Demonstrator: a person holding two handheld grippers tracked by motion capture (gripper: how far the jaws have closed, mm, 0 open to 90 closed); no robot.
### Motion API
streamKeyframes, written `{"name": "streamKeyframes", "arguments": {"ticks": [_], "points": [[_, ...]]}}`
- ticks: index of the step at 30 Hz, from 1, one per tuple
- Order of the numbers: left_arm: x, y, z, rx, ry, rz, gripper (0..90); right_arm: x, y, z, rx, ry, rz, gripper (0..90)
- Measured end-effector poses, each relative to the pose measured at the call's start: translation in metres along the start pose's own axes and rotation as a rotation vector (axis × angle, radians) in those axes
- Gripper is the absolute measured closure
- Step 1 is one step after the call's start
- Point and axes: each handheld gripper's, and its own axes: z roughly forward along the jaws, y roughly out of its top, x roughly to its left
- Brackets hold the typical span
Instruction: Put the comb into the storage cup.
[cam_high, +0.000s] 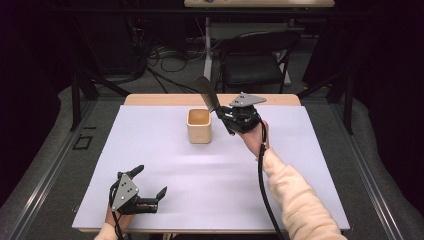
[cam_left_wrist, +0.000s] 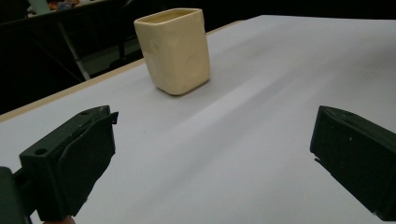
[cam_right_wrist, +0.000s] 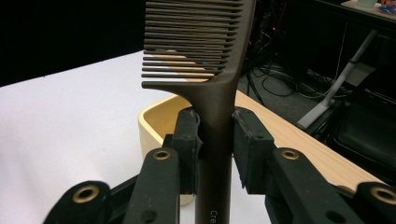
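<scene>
A person's left gripper (cam_high: 150, 192) rests low at the near edge of the white table (cam_high: 150, 150), its jaws wide apart with nothing between them but bare tabletop, the cream cup (cam_left_wrist: 173, 49) standing well ahead of them and a little toward the left jaw. Farther out, the right gripper (cam_high: 223, 116) has its jaws clamped on the handle of a dark brown comb (cam_right_wrist: 205, 70), the pads (cam_right_wrist: 189, 140) pressing the shaft from both sides just below where the teeth begin. The toothed end rises beyond the jaws, and the handle's lower end runs back between them toward the hand. The comb looks light and rigid, a smooth plastic piece that could slip or pivot if pinched loosely; the thick handle is the sound place to grip, since the fine teeth would likely bend or snag. Just past the jaws and below them sits the cup, a square-sided, open-topped holder, upright near the table's far edge, with the comb held beside and above its rim. What shows of its inside appears empty; its floor is hidden by the gripper.
</scene>
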Motion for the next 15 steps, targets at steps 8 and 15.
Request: {"name": "streamKeyframes", "arguments": {"ticks": [8, 15], "points": [[-0.0002, -0.0001, 0.0003, -0.002, 0.001, -0.004, 0.0, 0.0010, 0.0020, 0.0044, -0.018, 0.005, -0.007, 72.2], [-0.0001, -0.0001, 0.0002, -0.002, 0.001, -0.005, 0.0, 0.0006, 0.0036, 0.0083, -0.031, 0.004, 0.000, 72.1]]}}
